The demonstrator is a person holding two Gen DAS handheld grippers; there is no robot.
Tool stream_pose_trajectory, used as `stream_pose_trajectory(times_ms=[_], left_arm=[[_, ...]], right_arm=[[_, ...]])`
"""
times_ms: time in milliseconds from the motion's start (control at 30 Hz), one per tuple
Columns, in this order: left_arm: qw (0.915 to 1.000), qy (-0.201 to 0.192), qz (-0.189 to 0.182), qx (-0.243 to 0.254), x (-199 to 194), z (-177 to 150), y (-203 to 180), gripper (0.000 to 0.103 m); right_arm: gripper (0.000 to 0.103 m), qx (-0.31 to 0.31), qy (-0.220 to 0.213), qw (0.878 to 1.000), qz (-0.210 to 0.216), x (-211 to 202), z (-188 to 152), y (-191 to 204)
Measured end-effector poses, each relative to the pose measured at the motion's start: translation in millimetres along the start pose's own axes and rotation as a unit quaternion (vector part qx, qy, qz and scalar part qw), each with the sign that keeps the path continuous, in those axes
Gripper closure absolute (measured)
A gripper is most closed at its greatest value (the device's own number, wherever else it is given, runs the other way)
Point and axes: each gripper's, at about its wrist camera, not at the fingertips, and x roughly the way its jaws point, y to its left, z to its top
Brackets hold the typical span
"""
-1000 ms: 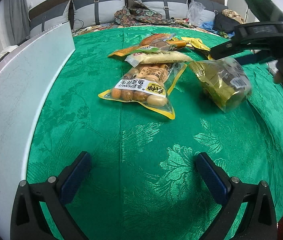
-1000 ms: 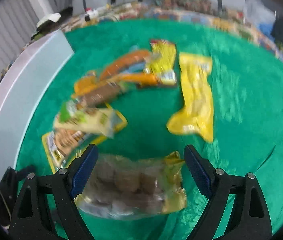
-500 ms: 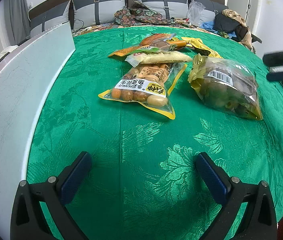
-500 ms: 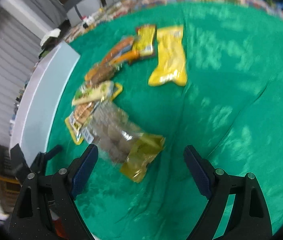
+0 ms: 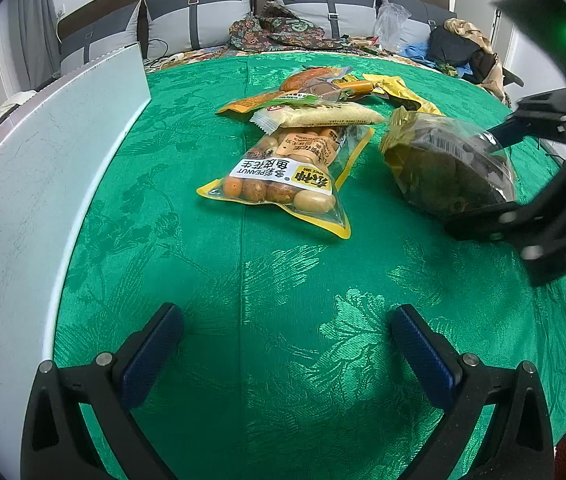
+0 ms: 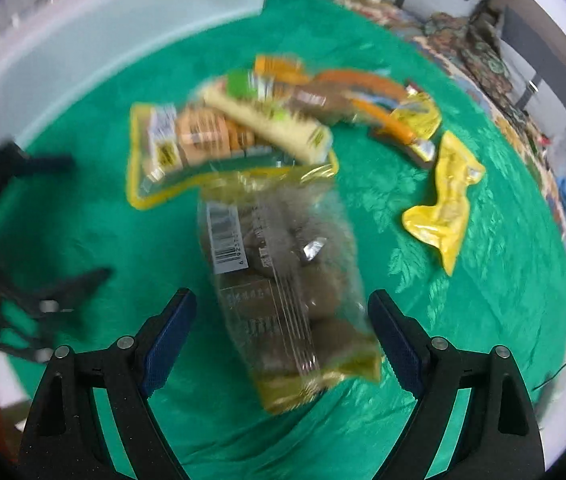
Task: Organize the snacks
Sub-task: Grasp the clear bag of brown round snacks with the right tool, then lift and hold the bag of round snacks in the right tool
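I see a green patterned cloth (image 5: 291, 280) filling most of both views, with a pale white board (image 5: 43, 152) standing along its left edge. At the far side a row of grey cushions (image 5: 203, 20) sits behind a heap of patterned fabric.

The snacks lie in a loose cluster on the far half of the cloth. The biggest is the clear bag of brown cakes (image 6: 283, 276) with gold ends and a barcode label; in the left view it lies to the right of the cluster (image 5: 447, 168). My right gripper (image 6: 283, 324) has its blue-padded fingers spread wide, one on each side of the near half of that bag; I cannot tell whether the pads touch the wrapper, as the right view is blurred. In the left view the same gripper (image 5: 499, 176) comes in from the right edge around the bag's near end.

Just left of it lies the yellow-edged peanut pack (image 5: 283, 180), and across its far end a pale cracker bar (image 5: 319, 114). Beyond those lie orange and brown wrappers (image 5: 315, 84), overlapping. A crumpled yellow packet (image 6: 447, 204) lies apart on the right.

My left gripper (image 5: 283, 344) hangs over bare cloth on the near side, fingers wide apart, holding nothing.
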Motion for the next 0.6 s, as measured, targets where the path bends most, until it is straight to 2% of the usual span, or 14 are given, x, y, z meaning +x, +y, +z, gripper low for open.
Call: stream_pose_trajectory(times_ms=[67,133,200,267,400,467,600], left_arm=[[1.0,0.0,0.0,0.0,0,0,0,0.0],[1.0,0.0,0.0,0.0,0,0,0,0.0],[1.0,0.0,0.0,0.0,0,0,0,0.0],[1.0,0.0,0.0,0.0,0,0,0,0.0],[1.0,0.0,0.0,0.0,0,0,0,0.0],[1.0,0.0,0.0,0.0,0,0,0,0.0],[1.0,0.0,0.0,0.0,0,0,0,0.0]], right_arm=[[0.013,0.012,0.01,1.0,0.004,8,3,-4],[0.016,0.058,0.004,0.998,0.038,8,1,-18],[0.034,0.099,-0.007,0.993,0.059,7,-3,-29],[0.038,0.132,-0.011,0.989,0.072,4,-8,-38],[0.038,0.211,-0.019,0.976,0.047,-5,-36,-64],[0.038,0.258,-0.028,0.965,0.03,-14,-58,-77],[0.035,0.302,-0.047,0.952,-0.015,-14,-90,-85]])
